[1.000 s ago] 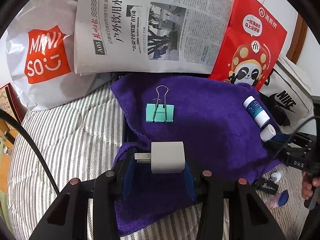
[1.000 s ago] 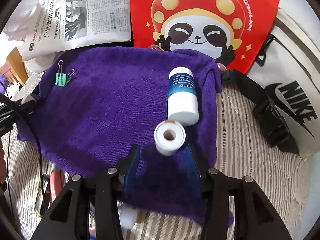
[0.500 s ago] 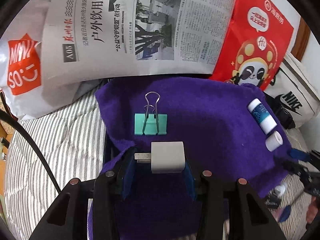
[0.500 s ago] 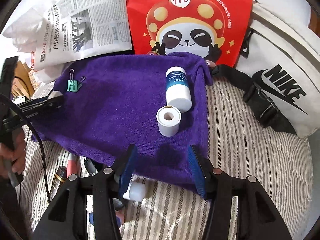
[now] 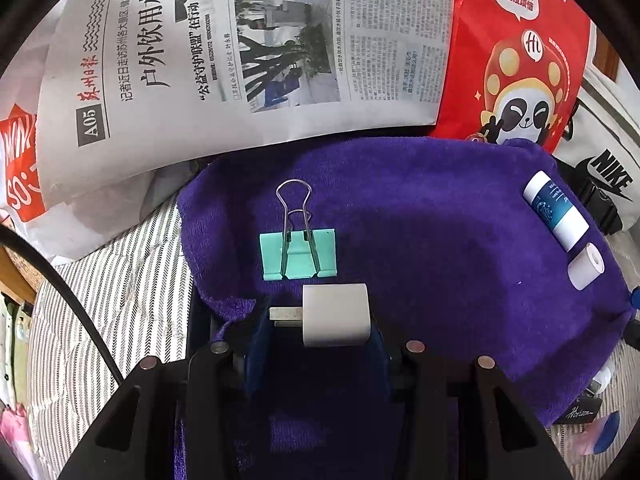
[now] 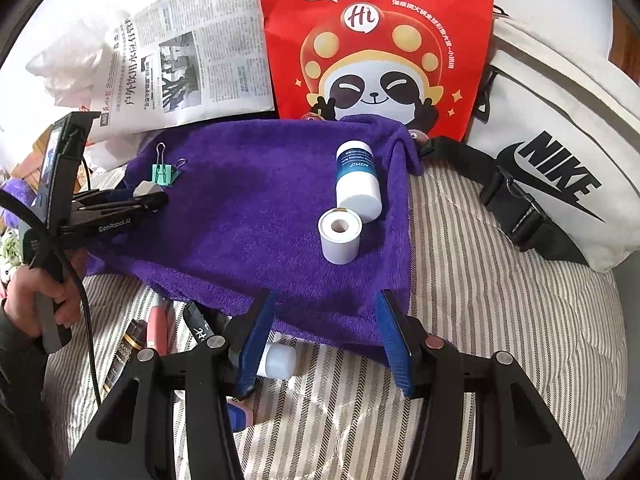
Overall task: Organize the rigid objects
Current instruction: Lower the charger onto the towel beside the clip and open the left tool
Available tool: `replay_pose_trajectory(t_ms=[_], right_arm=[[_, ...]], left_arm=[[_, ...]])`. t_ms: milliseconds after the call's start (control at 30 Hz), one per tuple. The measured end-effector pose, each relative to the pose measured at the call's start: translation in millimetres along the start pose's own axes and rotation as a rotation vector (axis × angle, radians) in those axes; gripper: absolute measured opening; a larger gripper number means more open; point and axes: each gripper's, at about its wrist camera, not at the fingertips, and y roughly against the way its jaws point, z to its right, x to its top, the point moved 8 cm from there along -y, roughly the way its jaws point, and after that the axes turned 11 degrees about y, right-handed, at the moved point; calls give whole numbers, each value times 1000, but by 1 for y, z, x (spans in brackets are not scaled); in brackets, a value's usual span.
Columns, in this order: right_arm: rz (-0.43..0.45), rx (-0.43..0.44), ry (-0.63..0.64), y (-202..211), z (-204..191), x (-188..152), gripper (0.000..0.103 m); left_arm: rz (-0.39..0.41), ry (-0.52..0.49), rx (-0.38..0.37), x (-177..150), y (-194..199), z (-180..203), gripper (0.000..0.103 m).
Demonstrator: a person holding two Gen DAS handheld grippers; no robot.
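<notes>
Left hand-held gripper (image 5: 320,322) is clamped on the charger (image 5: 335,315), prongs pointing frame-left, just below the clip (image 5: 298,253) at centre-left of the towel (image 5: 440,216). Right hand-held gripper (image 6: 326,338) is released, nothing between its jaws; they just widened. Roll (image 6: 340,235) and bottle (image 6: 357,180) lie touching at right of the towel. Suggest lowering the charger beside the clip, not on it, and letting go only once it sits flat.
</notes>
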Motion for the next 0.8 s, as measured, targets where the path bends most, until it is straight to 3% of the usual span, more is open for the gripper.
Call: replay_pose_trajectory(t_ms=[233,433,800], right_arm=[[11,-13,-35,19,8,-6,53],[24,-2,-65,36,10,-13,53],[44,5,-65,62,0,-25,53]], left_arm=[[-51,26,0,-7,5,-4,45],[-89,72,-69,-24,23,-4,49],[-30,57,-109,-49,90,-8,54]])
